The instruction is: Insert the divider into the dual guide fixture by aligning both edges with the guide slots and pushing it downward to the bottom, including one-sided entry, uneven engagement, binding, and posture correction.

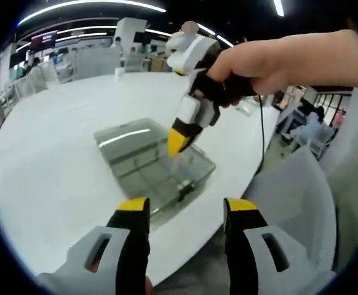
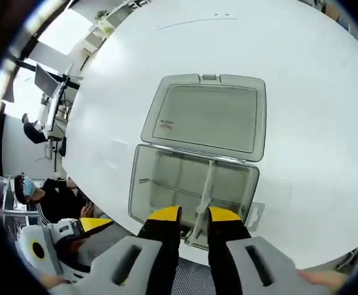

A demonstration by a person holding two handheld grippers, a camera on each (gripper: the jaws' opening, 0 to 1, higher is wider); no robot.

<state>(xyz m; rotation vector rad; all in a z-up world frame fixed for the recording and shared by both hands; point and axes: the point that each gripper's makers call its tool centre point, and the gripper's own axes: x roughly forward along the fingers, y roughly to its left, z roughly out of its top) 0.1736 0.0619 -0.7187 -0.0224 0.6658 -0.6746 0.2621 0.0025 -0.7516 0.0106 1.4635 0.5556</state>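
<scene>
Right gripper (image 2: 194, 216) clamps divider (image 2: 205, 195) inside clear fixture (image 2: 143, 178); seating unconfirmed. Left gripper (image 1: 185, 209) wide, empty.

A small reddish printed label (image 2: 167, 123) stands on the flat, open lid (image 2: 206, 115) of the clear rectangular plastic box, near one corner; its lettering is too small and blurred to read; in the left gripper view a dark sign with a reddish band (image 1: 43, 39) hangs far back in the hall, likewise unreadable.
</scene>
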